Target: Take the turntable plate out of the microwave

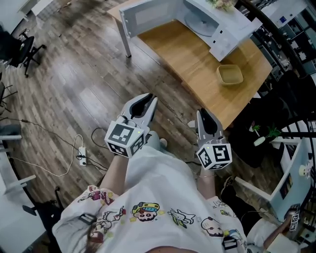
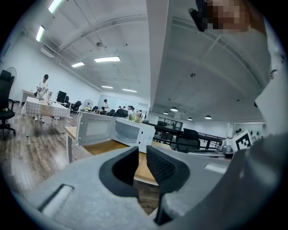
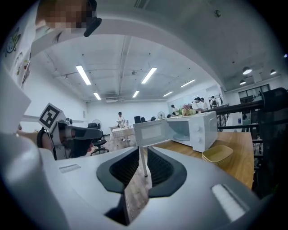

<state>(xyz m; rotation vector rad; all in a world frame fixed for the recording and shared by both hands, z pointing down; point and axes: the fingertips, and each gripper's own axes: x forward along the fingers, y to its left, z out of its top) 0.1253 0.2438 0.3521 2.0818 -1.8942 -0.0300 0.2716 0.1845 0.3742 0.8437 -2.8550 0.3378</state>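
left gripper (image 1: 149,102): jaws a narrow gap apart, nothing between | right gripper (image 1: 203,115): jaws narrowly apart, empty | both: over the wood floor, well apart from the light wooden desk (image 1: 197,66) | pale round turntable plate (image 1: 199,22): inside the white microwave (image 1: 226,30) on the desk, door (image 1: 148,15) swung open

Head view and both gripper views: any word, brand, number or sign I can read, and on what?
No text is readable in any view.
microwave, control panel: markings too small to read.
marker cubes: square black-and-white codes, no words.
shirt: cartoon prints; lettering, if any, too blurred.
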